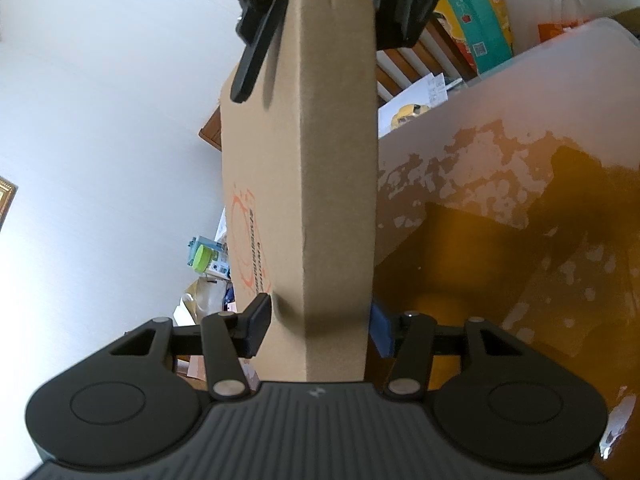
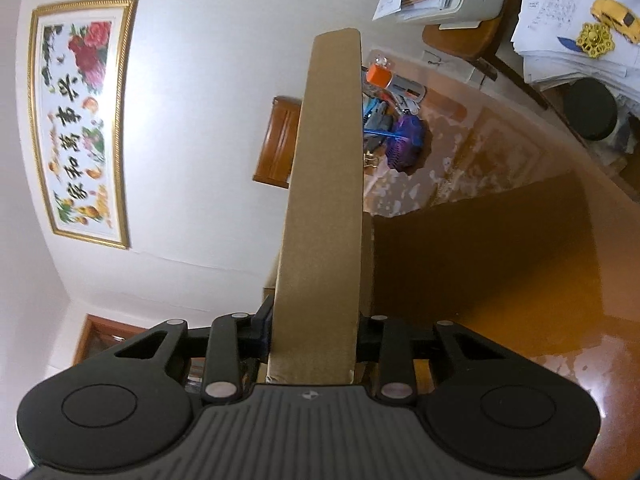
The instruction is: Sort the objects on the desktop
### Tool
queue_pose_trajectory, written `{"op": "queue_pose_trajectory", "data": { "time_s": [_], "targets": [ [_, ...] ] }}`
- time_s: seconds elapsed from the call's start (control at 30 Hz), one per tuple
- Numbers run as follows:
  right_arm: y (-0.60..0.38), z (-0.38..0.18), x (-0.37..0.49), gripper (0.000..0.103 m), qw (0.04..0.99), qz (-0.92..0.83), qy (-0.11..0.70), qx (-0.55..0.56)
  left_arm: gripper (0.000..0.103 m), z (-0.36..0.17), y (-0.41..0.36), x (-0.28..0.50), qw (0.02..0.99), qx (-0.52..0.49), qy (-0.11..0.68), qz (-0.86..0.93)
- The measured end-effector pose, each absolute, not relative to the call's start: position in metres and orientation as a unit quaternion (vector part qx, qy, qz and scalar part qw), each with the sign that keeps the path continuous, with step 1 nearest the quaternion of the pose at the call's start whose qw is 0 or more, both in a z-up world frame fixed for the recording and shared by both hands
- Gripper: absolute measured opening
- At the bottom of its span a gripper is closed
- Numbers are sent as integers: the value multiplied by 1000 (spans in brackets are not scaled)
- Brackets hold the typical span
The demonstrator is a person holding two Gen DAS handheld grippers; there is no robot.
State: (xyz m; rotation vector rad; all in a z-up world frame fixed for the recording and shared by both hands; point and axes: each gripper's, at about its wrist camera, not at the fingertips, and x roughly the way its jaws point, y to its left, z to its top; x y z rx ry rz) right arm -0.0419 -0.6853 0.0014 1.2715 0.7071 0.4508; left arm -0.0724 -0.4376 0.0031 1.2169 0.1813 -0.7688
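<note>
Left wrist view: the jaws of the left gripper (image 1: 318, 326) are clamped on the near end of a cardboard box (image 1: 320, 184), which is held on its narrow edge above the glossy table (image 1: 520, 240). At the far end the right gripper (image 1: 320, 40) also pinches the box, its body cut off by the frame. Printing on the box's left face is hard to read. Right wrist view: the right gripper's (image 2: 314, 330) jaws are closed on the same box (image 2: 324, 200). It hides part of the clutter (image 2: 394, 120) on the far table.
</note>
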Motion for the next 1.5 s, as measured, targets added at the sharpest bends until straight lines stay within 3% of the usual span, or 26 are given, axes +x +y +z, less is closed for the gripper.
{"op": "queue_pose_trajectory", "data": {
  "time_s": [0.23,0.53,0.8,0.9,1.5],
  "targets": [
    [-692,-4,-43,35,706,217,300,603,46,6,-437,-74,746,563,77,-347],
    [-685,12,-43,36,729,226,311,567,46,9,-436,-77,744,585,44,-320],
    [-691,35,-46,36,724,274,264,576,43,47,-435,-70,767,577,0,-281],
    [-688,47,-38,30,724,293,259,568,41,62,-430,-69,772,579,-19,-262],
    [-619,72,32,29,687,419,299,514,42,71,-371,-51,791,590,19,-160]
  ]
}}
